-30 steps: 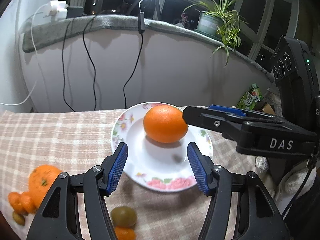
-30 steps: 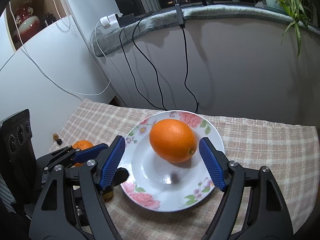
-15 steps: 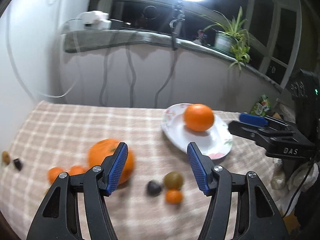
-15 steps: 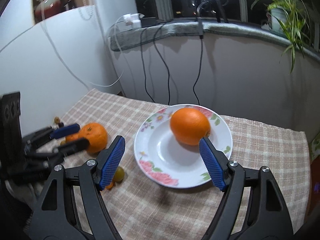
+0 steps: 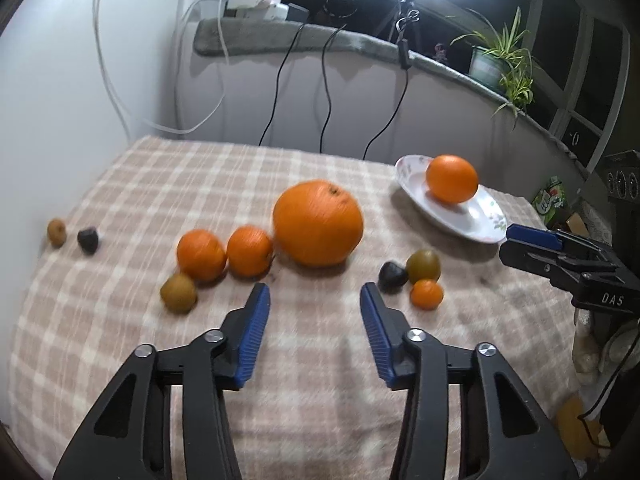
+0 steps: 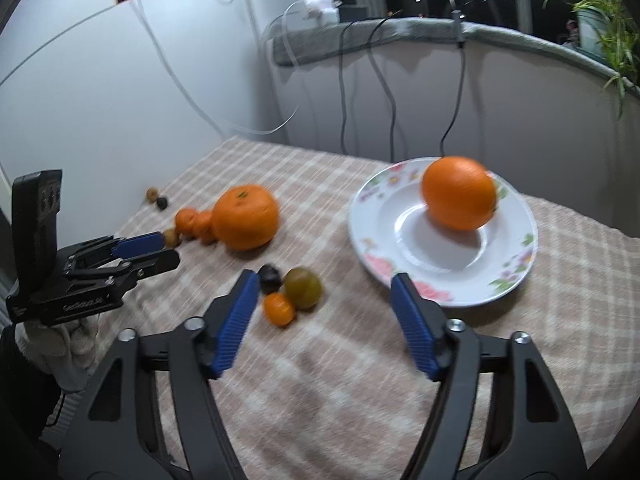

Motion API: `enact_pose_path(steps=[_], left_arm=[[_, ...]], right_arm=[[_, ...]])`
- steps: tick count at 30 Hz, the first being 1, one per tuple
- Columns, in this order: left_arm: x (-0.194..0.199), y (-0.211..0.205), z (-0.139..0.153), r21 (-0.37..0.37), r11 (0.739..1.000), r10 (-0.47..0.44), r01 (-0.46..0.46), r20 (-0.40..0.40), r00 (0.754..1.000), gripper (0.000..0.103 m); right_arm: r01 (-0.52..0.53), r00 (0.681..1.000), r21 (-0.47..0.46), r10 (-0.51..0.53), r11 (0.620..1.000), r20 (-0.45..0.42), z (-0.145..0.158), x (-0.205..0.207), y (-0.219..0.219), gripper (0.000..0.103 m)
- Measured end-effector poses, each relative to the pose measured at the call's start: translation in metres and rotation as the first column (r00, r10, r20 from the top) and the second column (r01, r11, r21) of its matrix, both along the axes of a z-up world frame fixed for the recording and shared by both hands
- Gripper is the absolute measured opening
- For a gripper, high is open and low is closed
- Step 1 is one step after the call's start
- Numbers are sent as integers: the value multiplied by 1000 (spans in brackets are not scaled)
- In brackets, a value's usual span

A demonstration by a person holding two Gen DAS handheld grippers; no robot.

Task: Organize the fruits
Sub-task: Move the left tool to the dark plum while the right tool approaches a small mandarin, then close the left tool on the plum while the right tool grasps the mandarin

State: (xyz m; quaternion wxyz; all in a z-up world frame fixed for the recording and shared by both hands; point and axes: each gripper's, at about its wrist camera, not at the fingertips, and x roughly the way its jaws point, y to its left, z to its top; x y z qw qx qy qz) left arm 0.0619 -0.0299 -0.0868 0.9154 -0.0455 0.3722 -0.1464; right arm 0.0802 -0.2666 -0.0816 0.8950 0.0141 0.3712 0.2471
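An orange (image 6: 460, 192) lies on the flowered white plate (image 6: 372, 256) at the right of the checked tablecloth; in the left wrist view the orange (image 5: 452, 178) and plate (image 5: 472, 220) sit far right. A bigger orange (image 5: 318, 222) lies just ahead of my left gripper (image 5: 314, 296), whose jaws are closing with nothing between them. Two mandarins (image 5: 201, 254) and a brown fruit (image 5: 178, 293) lie to its left. My right gripper (image 6: 325, 284) hovers near the plate's front rim, jaws closing on nothing. A dark fruit (image 6: 270, 274), a green fruit (image 6: 303, 288) and a tiny orange one (image 6: 279, 309) lie by its left finger.
Two small fruits, brown (image 5: 57, 232) and dark (image 5: 88, 240), lie near the cloth's left edge. Cables hang down the wall behind the table. A potted plant (image 5: 500, 60) stands on the padded ledge. A gloved hand (image 6: 60, 340) holds the left gripper (image 6: 140, 250).
Both grippers have drawn back from the plate and swung left. The left view now faces the loose fruits instead of the plate. Both pairs of jaws stand narrower than before.
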Motion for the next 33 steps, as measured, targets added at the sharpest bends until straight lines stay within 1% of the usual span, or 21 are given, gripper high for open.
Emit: enact_pose_path(steps=[1,3,5,7,10,13,16,18,21,24,26,28,33], left_arm=[[-1,2,-2,-8,1000,6,-6,-7,1000,42],[-3,6,-6,-26,1000,9,-10,-18,1000,41],[-4,8,-8,-27,1000,15,-15,-23,1000,41],[-3,9,-8,-26,1000,13,-14,-23,1000,41],[-1,10,-11,-25,1000,18,-18,-28,999,41],[0,8,-13,-44,999,5,-7,-39,999,41],[3,1,-14,-52,998,-23,20,-47,999,41],[7,-6,-15,-65,997,-47,44,-54,997,41],[18,-15,-17,-109,990,-98,90,-77,992,35],[30,-26,-20,-129,984,-135,121,-104,985,29],[36,-31,-21,-146,979,-161,144,-119,980,29],[41,-38,-23,-154,974,-188,168,-132,973,26],[50,-47,-26,-156,970,-211,188,-147,966,26]], right_arm=[[-9,1000,-1,9,1000,-5,-2,-1,2,65],[-28,999,-10,28,1000,-20,-8,-4,10,58],[-40,999,-10,39,999,-37,-13,-5,14,54],[-56,997,-10,55,998,-52,-17,-5,18,53],[-55,997,-39,53,998,-52,-20,-4,23,53],[-66,995,-25,64,997,-74,-25,-1,24,53],[-74,994,-49,70,996,-78,-30,2,30,52],[-78,993,-54,73,996,-90,-34,5,33,46],[-81,992,-56,75,995,-106,-40,9,38,44],[-89,990,-59,82,994,-114,-44,12,42,41],[-91,989,-62,83,994,-119,-47,14,43,39],[-88,988,-58,80,994,-131,-49,17,43,36],[-97,986,-40,90,994,-143,-50,19,43,36]])
